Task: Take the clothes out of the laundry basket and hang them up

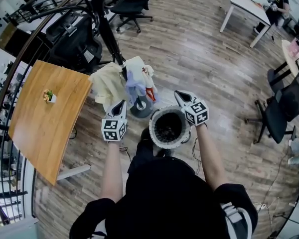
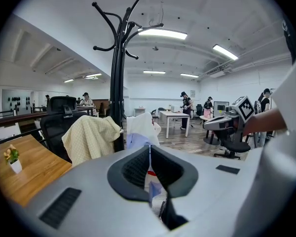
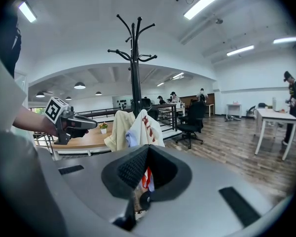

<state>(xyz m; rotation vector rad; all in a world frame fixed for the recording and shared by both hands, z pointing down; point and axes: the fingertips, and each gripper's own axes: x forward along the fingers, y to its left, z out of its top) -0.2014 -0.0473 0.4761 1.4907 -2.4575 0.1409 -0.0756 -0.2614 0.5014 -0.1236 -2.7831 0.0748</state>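
Note:
A black coat rack [image 1: 107,31] stands ahead of me with a pale yellow cloth [image 1: 107,83] and a white and lavender garment with red print [image 1: 139,76] hanging on it. The round white laundry basket [image 1: 154,133] sits on the floor at my feet, and its inside looks dark. My left gripper [image 1: 121,104] is shut and holds nothing, just left of the basket. My right gripper [image 1: 180,95] is shut and holds nothing too, at the basket's far right rim. In the left gripper view the shut left gripper [image 2: 149,149] points at the yellow cloth [image 2: 91,137] and the white garment [image 2: 140,130].
A wooden table [image 1: 45,123] with a small potted plant [image 1: 50,96] stands to the left, beside a black railing [image 1: 2,148]. Office chairs [image 1: 132,6] [image 1: 284,108] and a white table [image 1: 244,4] stand farther off. A person [image 1: 279,4] is at the far right.

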